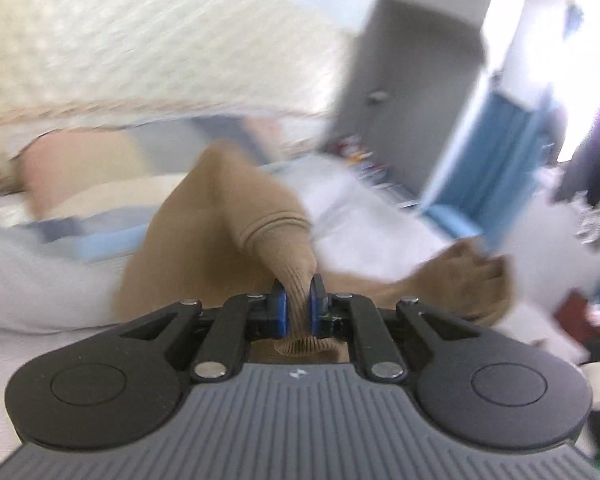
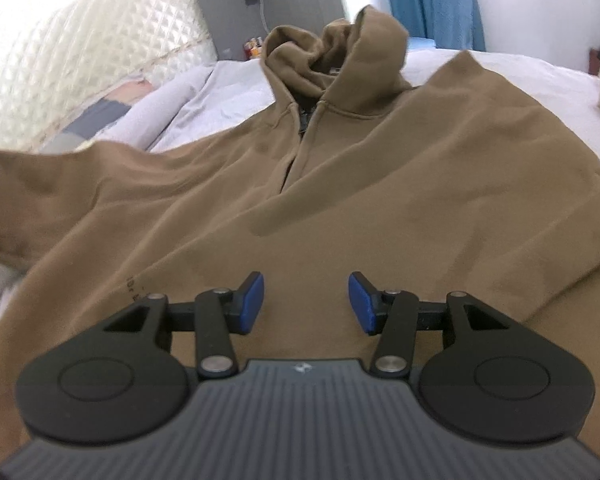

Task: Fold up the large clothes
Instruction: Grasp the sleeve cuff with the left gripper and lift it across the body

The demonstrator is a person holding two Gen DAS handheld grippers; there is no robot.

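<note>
**A:** Two views on my screen. Left wrist first: my left gripper point(image 1: 298, 300) has its jaws pinched tight on the ribbed cuff point(image 1: 296, 280) of the hoodie point(image 1: 204, 208). A bit of rib pokes out behind the pads point(image 1: 281, 312).

**B:** And the pose?

**A:** It points slightly downward across the bed point(image 1: 380, 236), with the sleeve rising from the pads into a hump ahead. The background is smeared, so I read little there beyond a quilted headboard point(image 1: 140, 40) and a blue curtain point(image 1: 500, 148).

**B:** Right wrist?

**A:** My right gripper point(image 2: 306, 300) has its jaws apart, roughly half spread, with nothing between the blue pads point(image 2: 252, 300). It hangs over the hoodie's point(image 2: 340, 200) lower front, tilted down; whether it touches the cloth I cannot tell.

**B:** How does the garment lie?

**A:** Brown, front up on the white bed point(image 2: 228, 100), mostly flat with soft wrinkles. The zip point(image 2: 300, 140) runs up to the crumpled hood point(image 2: 340, 48) at the far end, near the headboard point(image 2: 80, 60).
</note>
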